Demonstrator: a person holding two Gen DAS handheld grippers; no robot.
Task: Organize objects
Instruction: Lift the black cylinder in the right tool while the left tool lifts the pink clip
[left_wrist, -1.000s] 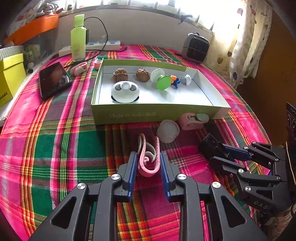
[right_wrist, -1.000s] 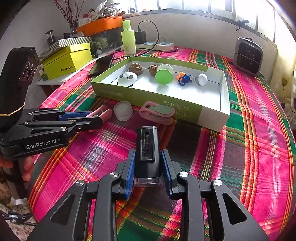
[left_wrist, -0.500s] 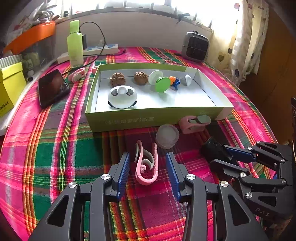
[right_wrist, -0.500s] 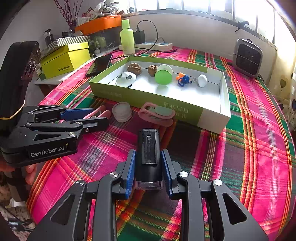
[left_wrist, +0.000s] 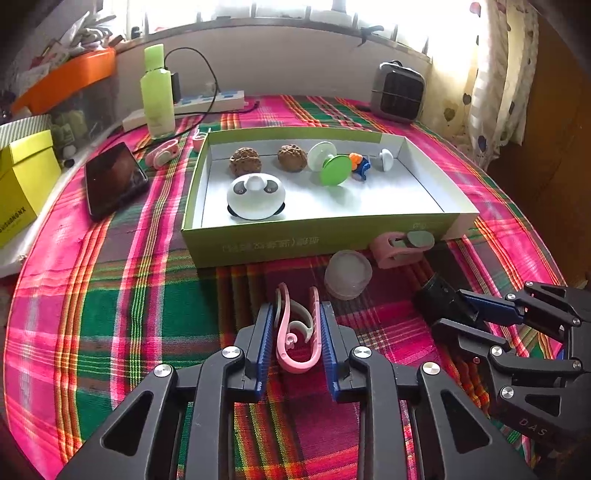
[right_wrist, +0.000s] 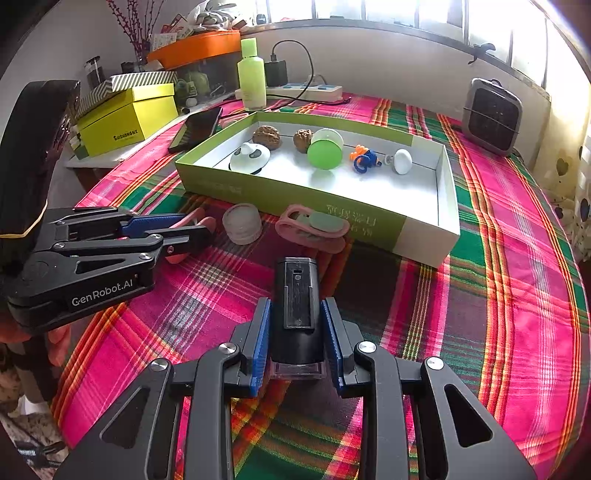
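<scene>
My left gripper (left_wrist: 297, 317) is shut on a pink U-shaped clip (left_wrist: 298, 332), low over the plaid tablecloth; it also shows in the right wrist view (right_wrist: 192, 230). My right gripper (right_wrist: 297, 310) is shut on a black cylindrical device (right_wrist: 297, 306), which also shows at the right of the left wrist view (left_wrist: 437, 299). A green shallow box (left_wrist: 258, 243) ahead holds two walnuts (left_wrist: 245, 160), a white panda-faced item (left_wrist: 255, 197), a green disc (left_wrist: 334, 170) and small toys. A translucent lid (left_wrist: 347, 273) and a pink holder (left_wrist: 397, 247) lie against the box's front.
A black phone (left_wrist: 112, 179), a green bottle (left_wrist: 157, 92), a power strip (left_wrist: 207, 101) and a yellow box (left_wrist: 22, 184) are at the left and back. A grey heater (left_wrist: 399, 92) stands at the back right. The table's edge curves away at the right.
My left gripper opened around the pink clip half a second ago and has closed on it again. The right gripper still holds the black device and has barely moved.
</scene>
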